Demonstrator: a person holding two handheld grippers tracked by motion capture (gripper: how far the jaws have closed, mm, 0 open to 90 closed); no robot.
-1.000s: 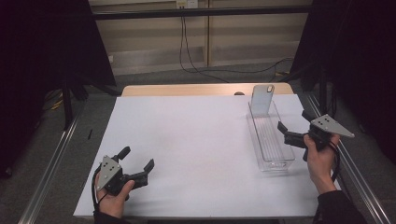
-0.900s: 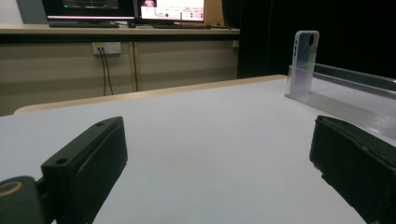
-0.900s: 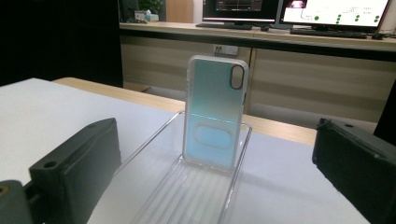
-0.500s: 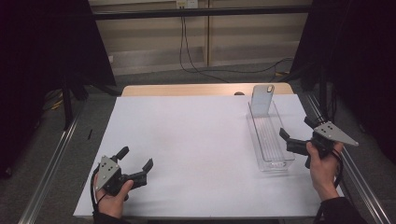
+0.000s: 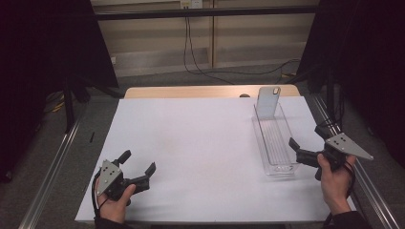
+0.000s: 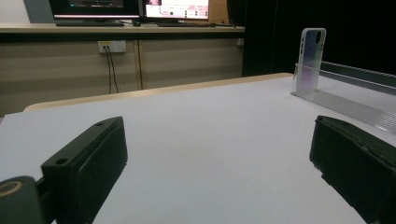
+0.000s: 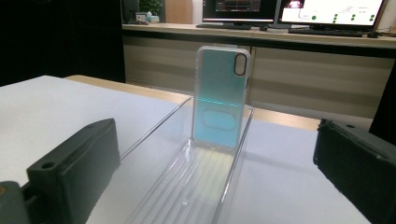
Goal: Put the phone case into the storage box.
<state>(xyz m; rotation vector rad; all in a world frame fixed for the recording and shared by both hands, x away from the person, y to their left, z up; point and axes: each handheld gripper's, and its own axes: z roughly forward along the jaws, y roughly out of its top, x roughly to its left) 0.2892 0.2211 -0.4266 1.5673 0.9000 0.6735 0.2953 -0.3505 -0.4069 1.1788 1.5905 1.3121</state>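
Item one, the right gripper [image 5: 305, 149]: we log it just beside the near end of the clear tray [image 5: 272, 140], jaws spread wide and holding nothing; against the picture of a second ago it has slid back toward the person and a little outward, so it now sits nearer the table's right edge. Item two, the phone case [image 7: 222, 100]: it stands upright at the tray's far end, leaning on the end wall, camera cut-out uppermost, untouched; the right gripper view looks straight down the tray's length at it. We judge the retreat as lining up along the tray rather than giving up, since the jaws now bracket the tray's long axis. Item three, the left gripper [image 5: 138, 167]: near the front left corner of the white table [image 5: 191, 138], jaws likewise parted and empty, barely shifted over the same second, well apart from the tray. Item four, edges: the tray's long walls run parallel to the table's right edge [image 5: 329, 157], leaving only a narrow strip of white on that side, and a metal rail [image 5: 370, 191] runs close beyond it. Item five, open room: the whole middle of the table is bare, so we reckon an approach from the left or down the tray's open top is the free one; the case's far side is backed by the tray wall and the wooden strip [image 5: 210, 91] behind.
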